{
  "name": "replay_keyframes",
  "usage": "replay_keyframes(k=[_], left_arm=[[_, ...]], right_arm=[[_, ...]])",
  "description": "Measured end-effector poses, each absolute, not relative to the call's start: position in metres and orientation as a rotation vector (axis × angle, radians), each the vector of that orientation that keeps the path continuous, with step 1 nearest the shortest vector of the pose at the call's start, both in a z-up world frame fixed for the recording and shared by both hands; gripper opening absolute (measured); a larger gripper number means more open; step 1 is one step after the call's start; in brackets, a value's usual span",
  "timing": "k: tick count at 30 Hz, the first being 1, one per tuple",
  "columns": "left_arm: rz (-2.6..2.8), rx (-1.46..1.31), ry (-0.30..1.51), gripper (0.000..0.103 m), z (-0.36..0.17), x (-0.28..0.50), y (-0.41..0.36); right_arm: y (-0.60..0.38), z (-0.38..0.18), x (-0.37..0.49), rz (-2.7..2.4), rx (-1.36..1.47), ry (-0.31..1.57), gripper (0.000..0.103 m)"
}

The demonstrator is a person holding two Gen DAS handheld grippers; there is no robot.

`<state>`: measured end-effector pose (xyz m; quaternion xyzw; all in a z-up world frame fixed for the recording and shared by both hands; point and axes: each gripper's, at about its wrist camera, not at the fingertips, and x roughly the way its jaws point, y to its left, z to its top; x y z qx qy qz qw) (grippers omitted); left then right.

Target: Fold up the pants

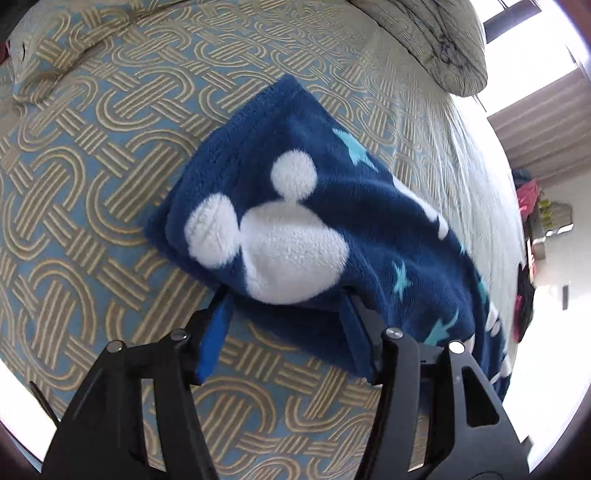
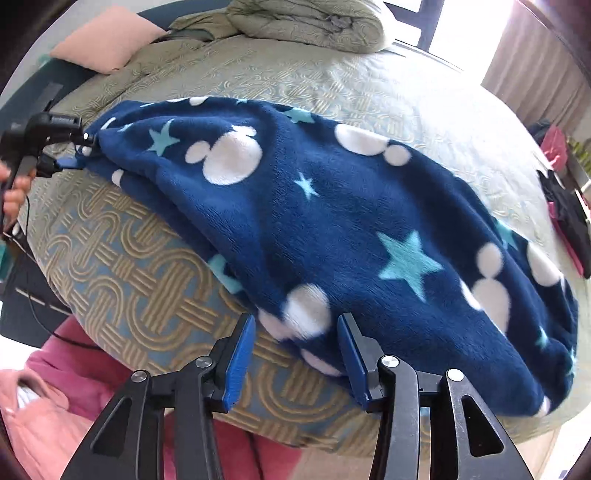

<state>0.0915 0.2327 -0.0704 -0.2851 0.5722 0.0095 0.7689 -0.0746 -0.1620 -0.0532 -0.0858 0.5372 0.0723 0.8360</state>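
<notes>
Nearest in the right wrist view, the right gripper (image 2: 295,350) stands with its blue pads spread, the near edge of the fleece pants (image 2: 332,221) lying between them but not pinched, as far as can be seen. In the left wrist view the left gripper (image 1: 284,332) is likewise spread, its pads on either side of the pants' near hem without pressing on it; in the right wrist view that same gripper (image 2: 74,151) sits at the far left end of the pants, with a hand (image 2: 14,192) on its handle.

The navy pants, printed with white mouse heads and pale blue stars, lie on the patterned bedspread (image 1: 92,184), close to the bed's near edge. They look already doubled over, since the left wrist view shows layered edges at their far end. Their long axis runs along that near edge, from the left gripper's end to the right gripper's end.

This reads as the release after a fold. The next move likely calls for regripping the two ends and bringing one across to the other. Beyond the pants, a rolled quilt (image 2: 306,22) and a pink pillow (image 2: 107,40) rest at the far side of the bed.
</notes>
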Motion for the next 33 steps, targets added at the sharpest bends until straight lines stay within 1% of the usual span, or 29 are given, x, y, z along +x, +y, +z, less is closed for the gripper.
replay_keyframes(k=[2,3,4,5,8,10,13,17,21,24,27,31,32,33], left_arm=[[0.022,-0.669,1.235,0.058,-0.074,0.098,0.239],[0.019,-0.681,1.23,0.053,-0.075,0.102,0.241],[0.023,-0.684,1.224,0.032,-0.074,0.103,0.242],[0.032,-0.691,1.217,0.016,-0.073,0.106,0.249],[-0.013,-0.83,1.142,0.014,-0.067,0.104,0.262],[-0.008,-0.841,1.117,0.013,-0.06,0.106,0.267],[-0.003,-0.814,1.076,0.011,-0.045,0.103,0.266],[0.062,-0.685,0.979,0.01,-0.02,0.101,0.267],[0.086,-0.696,1.054,0.01,-0.041,0.106,0.278],[0.103,-0.651,1.057,0.01,-0.046,0.095,0.273],[0.111,-0.639,1.071,0.01,-0.052,0.087,0.272],[0.101,-0.696,1.085,0.01,-0.059,0.082,0.279],[0.098,-0.7,1.088,0.01,-0.058,0.083,0.28],[0.097,-0.699,1.09,0.01,-0.057,0.082,0.28]], right_arm=[[-0.182,-0.054,-0.081,0.149,-0.08,1.167,0.047],[-0.192,-0.056,-0.084,0.14,-0.017,1.187,0.047],[-0.203,-0.057,-0.088,0.122,0.047,1.204,0.047],[-0.211,-0.059,-0.09,0.103,0.084,1.212,0.047],[-0.222,-0.059,-0.096,0.063,0.114,1.206,0.047],[-0.217,-0.059,-0.095,0.062,0.082,1.207,0.047],[-0.212,-0.067,-0.094,0.028,0.016,1.228,0.047],[-0.221,-0.07,-0.097,-0.002,0.09,1.21,0.047],[-0.239,-0.062,-0.109,-0.071,0.168,1.166,0.047],[-0.248,-0.056,-0.121,-0.145,0.147,1.158,0.047],[-0.251,-0.06,-0.121,-0.14,0.181,1.174,0.047],[-0.252,-0.075,-0.099,-0.19,0.212,1.168,0.047],[-0.254,-0.079,-0.093,-0.204,0.233,1.174,0.046],[-0.258,-0.081,-0.088,-0.223,0.275,1.172,0.031]])
